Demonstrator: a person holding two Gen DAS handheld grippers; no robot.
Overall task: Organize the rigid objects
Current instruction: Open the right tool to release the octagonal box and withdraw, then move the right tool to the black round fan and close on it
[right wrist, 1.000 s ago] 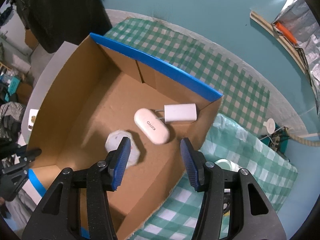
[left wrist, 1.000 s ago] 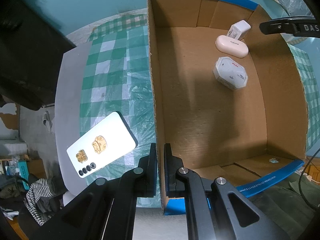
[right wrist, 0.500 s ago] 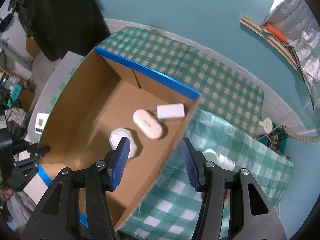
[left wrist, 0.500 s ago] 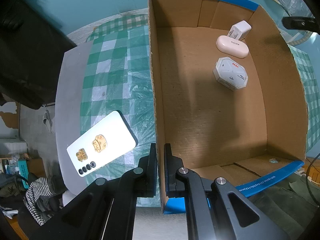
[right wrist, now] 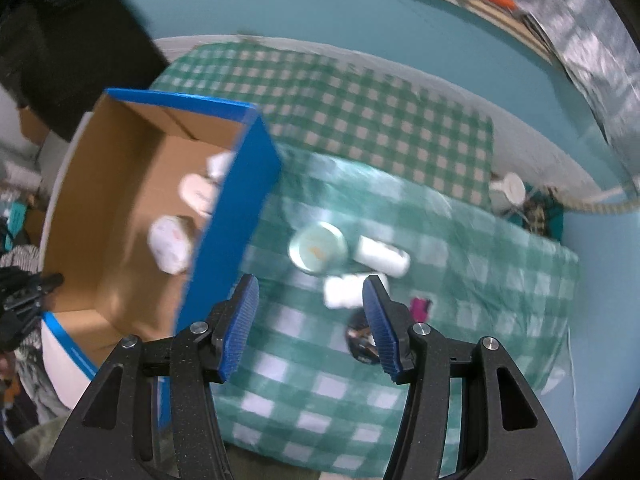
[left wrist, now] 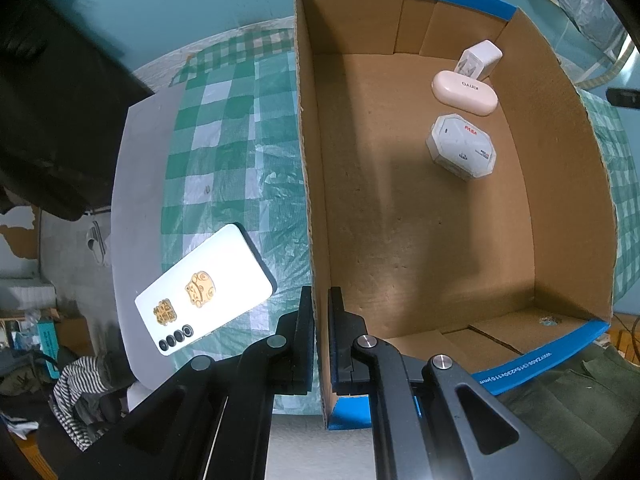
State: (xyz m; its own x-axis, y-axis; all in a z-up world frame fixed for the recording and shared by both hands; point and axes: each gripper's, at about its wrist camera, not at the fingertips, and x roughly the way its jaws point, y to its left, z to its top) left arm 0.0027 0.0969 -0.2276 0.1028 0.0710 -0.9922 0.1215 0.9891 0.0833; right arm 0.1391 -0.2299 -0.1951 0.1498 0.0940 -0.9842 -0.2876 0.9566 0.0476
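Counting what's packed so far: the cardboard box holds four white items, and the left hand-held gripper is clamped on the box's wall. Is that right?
Not quite: the left wrist view shows three white items in the cardboard box, a charger plug, an oval case and an octagonal case. The left hand-held gripper is clamped on the box's wall.

Two hand-held black tongs, one with black pads, one with blue

The left tongs (left wrist: 319, 340) are matt black throughout: two flat, straight fingers faced with smooth black pads (left wrist: 306, 336), carried on angular link arms with triangular cut-outs, and round silver pivot screws sit on the links behind the pads. The right tongs (right wrist: 311, 322) share the same black, faintly speckled frame, cut-outs and silver screws, but their fingers (right wrist: 240, 324) carry bright blue pads with fine ribbing across the faces, curved slightly outward toward the tips. No sleeve or hand shows behind either pair.
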